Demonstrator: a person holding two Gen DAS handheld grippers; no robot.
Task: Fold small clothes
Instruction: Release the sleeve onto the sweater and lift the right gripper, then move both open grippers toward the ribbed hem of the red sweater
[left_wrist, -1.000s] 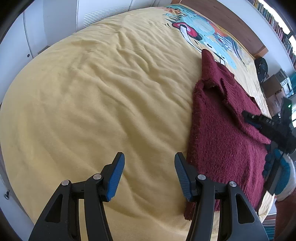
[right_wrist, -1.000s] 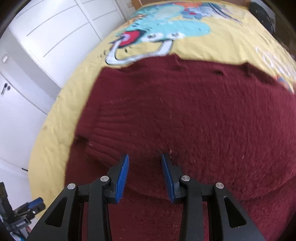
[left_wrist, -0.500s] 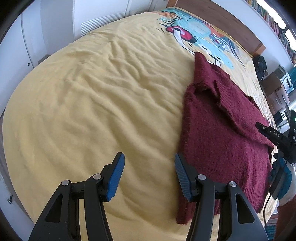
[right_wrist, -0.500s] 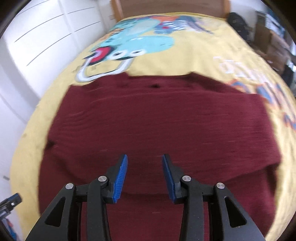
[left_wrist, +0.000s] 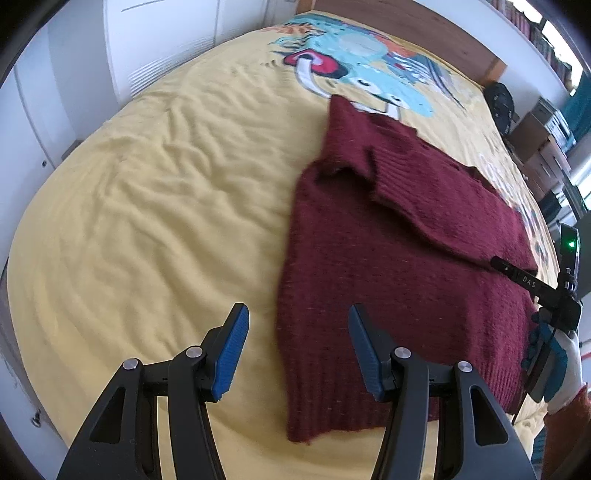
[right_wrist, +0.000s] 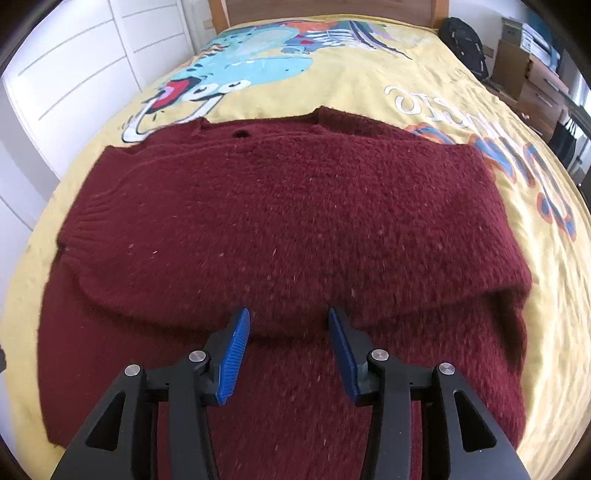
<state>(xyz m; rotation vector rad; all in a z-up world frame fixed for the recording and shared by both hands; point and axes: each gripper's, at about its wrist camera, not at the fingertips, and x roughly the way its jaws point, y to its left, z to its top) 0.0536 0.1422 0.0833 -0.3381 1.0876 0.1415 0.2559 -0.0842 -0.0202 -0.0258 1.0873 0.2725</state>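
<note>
A dark red knitted sweater (left_wrist: 399, 258) lies flat on the yellow bedspread (left_wrist: 147, 221), with a sleeve folded across its body. My left gripper (left_wrist: 297, 328) hovers open above the sweater's left edge near the ribbed hem, nothing between its blue pads. In the right wrist view the sweater (right_wrist: 288, 229) fills the middle. My right gripper (right_wrist: 288, 332) hangs over the lower edge of the folded sleeve; its jaws are opening and hold nothing. The right gripper (left_wrist: 517, 275) also shows at the right edge of the left wrist view, held by a gloved hand (left_wrist: 554, 362).
The bedspread carries a cartoon print (right_wrist: 236, 77) toward the wooden headboard (right_wrist: 325, 9). White wardrobe doors (right_wrist: 74, 62) stand to the left of the bed. A black bag (right_wrist: 463, 44) and boxes (right_wrist: 517, 62) sit at the right side.
My left gripper has drifted right, so the sweater's left edge now lies between its fingers. My right gripper has swung right along the sweater and widened its jaws a little.
</note>
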